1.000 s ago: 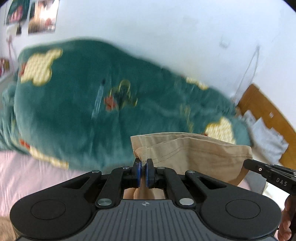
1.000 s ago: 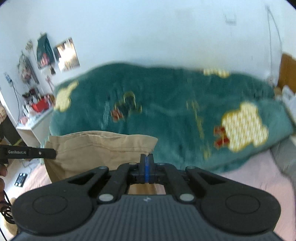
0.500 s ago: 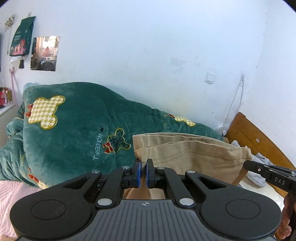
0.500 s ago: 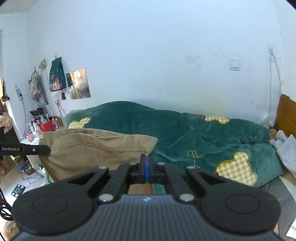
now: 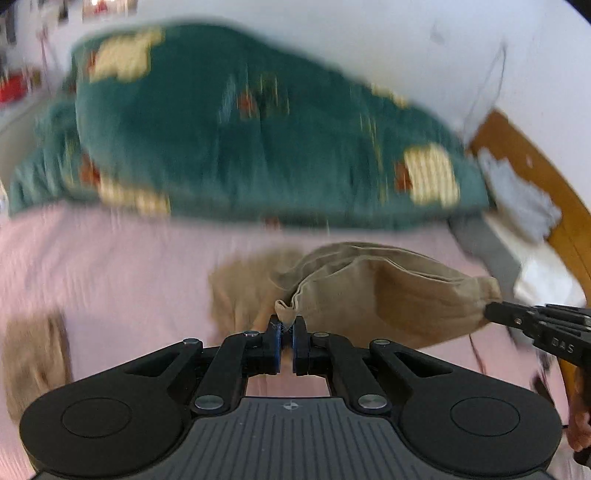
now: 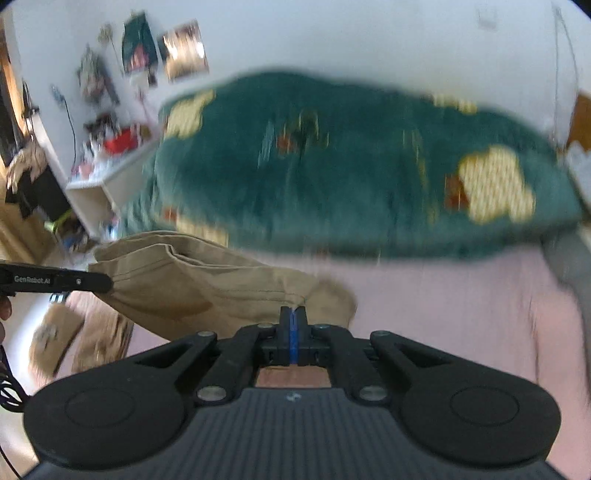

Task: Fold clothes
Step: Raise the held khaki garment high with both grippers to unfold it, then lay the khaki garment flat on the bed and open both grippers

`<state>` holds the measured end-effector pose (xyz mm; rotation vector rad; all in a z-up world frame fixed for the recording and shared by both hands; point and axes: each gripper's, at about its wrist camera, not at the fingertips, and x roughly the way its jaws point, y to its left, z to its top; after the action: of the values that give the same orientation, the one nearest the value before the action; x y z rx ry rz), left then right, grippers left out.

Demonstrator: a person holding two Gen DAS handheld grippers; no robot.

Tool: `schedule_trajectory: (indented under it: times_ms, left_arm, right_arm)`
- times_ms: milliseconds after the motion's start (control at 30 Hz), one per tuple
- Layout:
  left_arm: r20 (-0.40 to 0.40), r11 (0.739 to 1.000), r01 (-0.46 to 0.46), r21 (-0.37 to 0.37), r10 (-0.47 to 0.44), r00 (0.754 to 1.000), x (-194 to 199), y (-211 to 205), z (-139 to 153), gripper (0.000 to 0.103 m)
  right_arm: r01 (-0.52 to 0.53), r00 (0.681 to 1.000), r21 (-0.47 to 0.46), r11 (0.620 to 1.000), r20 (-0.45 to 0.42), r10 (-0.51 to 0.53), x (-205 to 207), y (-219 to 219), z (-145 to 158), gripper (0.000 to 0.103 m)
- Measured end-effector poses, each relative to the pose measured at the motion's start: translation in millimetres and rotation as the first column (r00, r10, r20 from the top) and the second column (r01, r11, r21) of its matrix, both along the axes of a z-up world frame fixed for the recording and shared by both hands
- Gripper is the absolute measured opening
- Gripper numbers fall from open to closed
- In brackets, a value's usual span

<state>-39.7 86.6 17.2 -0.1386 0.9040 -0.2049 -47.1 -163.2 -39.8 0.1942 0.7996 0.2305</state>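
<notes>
The tan garment (image 5: pixel 388 291) hangs stretched between the two grippers just above the pink bed sheet (image 5: pixel 110 266), its long axis running side to side from one to the other, with a lower fold that seems to reach the sheet. The left gripper (image 5: pixel 285 334) is pinched on one bunched corner and the right gripper (image 6: pixel 292 332) is clamped on the opposite edge, so both are equally near and the cloth lies just ahead of each. Beyond it a green blanket (image 6: pixel 351 166) heaps along the bed's far edge against the white wall (image 5: pixel 332 29), though motion blur hides finer detail.
</notes>
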Motion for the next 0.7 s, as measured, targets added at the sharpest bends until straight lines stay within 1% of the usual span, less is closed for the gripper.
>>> schedule_trajectory:
  times_ms: [167, 300, 400, 467, 533, 600, 700]
  left_arm:
    - [-0.125, 1.0, 0.011, 0.007, -0.011, 0.992, -50.9, 13.5, -72.3, 0.005]
    - [-0.173, 1.0, 0.022, 0.012, -0.02, 0.985, -83.0, 25.2, -123.1, 0.005]
    - [-0.218, 0.999, 0.021, 0.026, -0.015, 0.976, -103.9, 33.1, -159.7, 0.005]
    - [-0.248, 0.999, 0.021, 0.033, -0.012, 0.969, -117.5, 36.3, -179.5, 0.007]
    - [-0.281, 0.999, 0.027, 0.029, -0.018, 0.959, -129.6, 42.4, -201.5, 0.012]
    - [-0.316, 0.999, 0.034, 0.023, -0.025, 0.948, -142.6, 48.0, -221.9, 0.012]
    - [-0.371, 0.999, 0.038, 0.003, -0.034, 0.928, -162.6, 61.3, -244.2, 0.012]
  right_arm:
    - [-0.029, 0.99, 0.012, 1.0, -0.137, 0.031, -57.4, 21.6, -54.8, 0.001]
    - [-0.061, 0.977, 0.001, 0.998, -0.205, 0.06, -90.4, 35.3, -88.2, 0.001]
    - [-0.082, 0.965, 0.002, 0.997, -0.25, 0.08, -105.6, 43.6, -112.0, 0.001]
    - [-0.097, 0.956, -0.007, 0.995, -0.28, 0.092, -114.4, 49.7, -127.2, 0.001]
    - [-0.102, 0.946, -0.031, 0.994, -0.312, 0.088, -124.7, 56.3, -142.4, 0.002]
    - [-0.094, 0.939, -0.062, 0.994, -0.337, 0.068, -138.0, 62.1, -156.1, 0.004]
    - [-0.074, 0.927, -0.069, 0.995, -0.373, 0.043, -153.8, 66.5, -168.7, 0.004]
